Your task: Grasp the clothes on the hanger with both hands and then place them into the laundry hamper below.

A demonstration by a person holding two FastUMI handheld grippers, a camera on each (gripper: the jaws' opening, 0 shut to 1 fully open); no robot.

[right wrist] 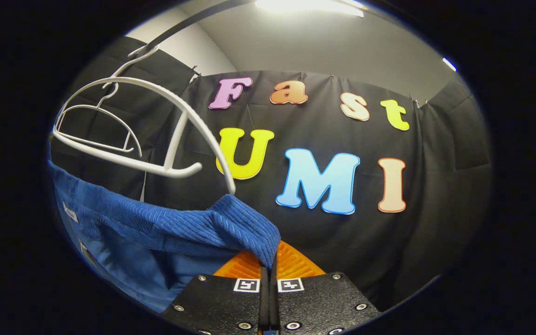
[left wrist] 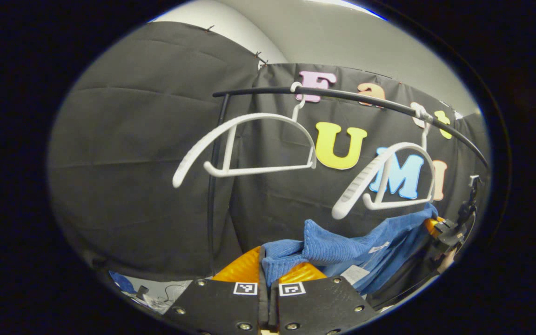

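Observation:
A blue knitted garment [left wrist: 342, 249] hangs stretched between my two grippers, below the white hangers. My left gripper [left wrist: 268, 274] is shut on one corner of it, the cloth bunched between the orange fingers [left wrist: 242, 270]. In the right gripper view my right gripper [right wrist: 268, 263] is shut on the other end of the blue garment [right wrist: 179, 228], which droops away to the left. The nearest white hanger [right wrist: 156, 130] hangs bare just above the cloth. In the left gripper view the right gripper [left wrist: 445, 230] shows at the far right, holding the cloth's far end.
Two bare white hangers [left wrist: 249, 144] [left wrist: 389, 181] hang on a black rail [left wrist: 365, 100] with a black upright post [left wrist: 212, 195]. A second hanger [right wrist: 96, 130] hangs behind the nearest one. Some clutter lies low at the left [left wrist: 151, 298].

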